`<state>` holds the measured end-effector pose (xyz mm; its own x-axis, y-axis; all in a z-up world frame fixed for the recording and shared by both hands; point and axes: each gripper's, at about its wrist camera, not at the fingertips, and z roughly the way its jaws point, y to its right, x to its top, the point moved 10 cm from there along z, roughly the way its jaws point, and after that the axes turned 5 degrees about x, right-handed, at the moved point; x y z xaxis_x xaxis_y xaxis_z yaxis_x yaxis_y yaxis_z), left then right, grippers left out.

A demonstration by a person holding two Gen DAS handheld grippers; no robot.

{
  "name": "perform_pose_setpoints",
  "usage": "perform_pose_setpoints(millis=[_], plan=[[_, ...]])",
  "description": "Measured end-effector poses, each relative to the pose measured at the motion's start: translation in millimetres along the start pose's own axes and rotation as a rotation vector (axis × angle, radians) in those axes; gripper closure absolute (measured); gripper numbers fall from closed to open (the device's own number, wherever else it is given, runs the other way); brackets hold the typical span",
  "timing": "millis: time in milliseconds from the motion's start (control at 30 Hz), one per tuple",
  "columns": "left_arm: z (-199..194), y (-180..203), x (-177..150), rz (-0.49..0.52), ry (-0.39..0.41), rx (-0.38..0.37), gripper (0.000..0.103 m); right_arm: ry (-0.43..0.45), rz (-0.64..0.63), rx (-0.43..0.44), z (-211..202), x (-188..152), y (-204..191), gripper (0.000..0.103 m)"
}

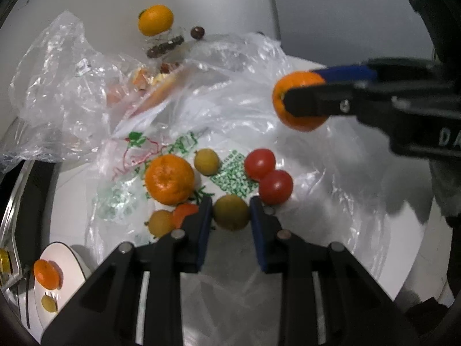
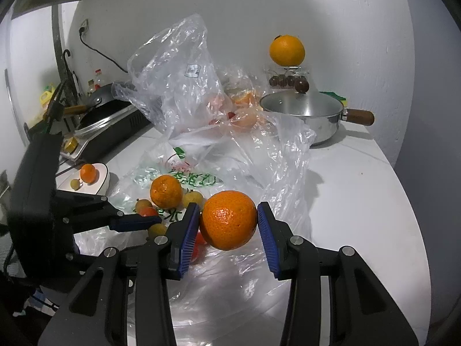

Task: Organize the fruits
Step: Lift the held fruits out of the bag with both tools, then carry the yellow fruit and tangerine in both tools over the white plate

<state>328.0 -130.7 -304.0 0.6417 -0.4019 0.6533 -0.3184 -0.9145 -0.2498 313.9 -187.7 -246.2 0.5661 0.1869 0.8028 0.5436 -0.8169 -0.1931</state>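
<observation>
My left gripper (image 1: pixel 230 205) is shut on a small yellow-green fruit (image 1: pixel 231 213) that sits low over the printed plastic bag (image 1: pixel 178 144). On that bag lie a mandarin (image 1: pixel 169 179), another small yellow fruit (image 1: pixel 206 161), two cherry tomatoes (image 1: pixel 260 163) and two more small fruits beside my left finger. My right gripper (image 2: pixel 229 210) is shut on a mandarin (image 2: pixel 229 220) and holds it clear above the bag; the left wrist view shows this held mandarin (image 1: pixel 299 101) at the right. A white bowl (image 2: pixel 102 180) at the left holds a mandarin (image 2: pixel 88 173) and a small yellow fruit (image 2: pixel 75 184).
A crumpled clear bag (image 2: pixel 178 80) with more fruit stands behind the printed one. A steel pot with a lid (image 2: pixel 302 109) sits at the back right, with an orange (image 2: pixel 287 49) on a glass stand behind it. A stove with a pan (image 2: pixel 106 115) is at the left.
</observation>
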Motion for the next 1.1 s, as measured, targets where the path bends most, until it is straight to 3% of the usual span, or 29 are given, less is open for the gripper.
perform_pose_setpoints(millis=[400,1100], plan=[[-39.3,-27.4,-2.6,-0.112,0.068,-0.025,0.076,0.007,-0.046,-0.023,-11.5,9.5,-32.0,0.059],[-100.7,-100.6,-42.3,-0.246,0.179,0.013,0.076,-0.011,-0.161,-0.005,5.8,25.3,-124.5,0.059]])
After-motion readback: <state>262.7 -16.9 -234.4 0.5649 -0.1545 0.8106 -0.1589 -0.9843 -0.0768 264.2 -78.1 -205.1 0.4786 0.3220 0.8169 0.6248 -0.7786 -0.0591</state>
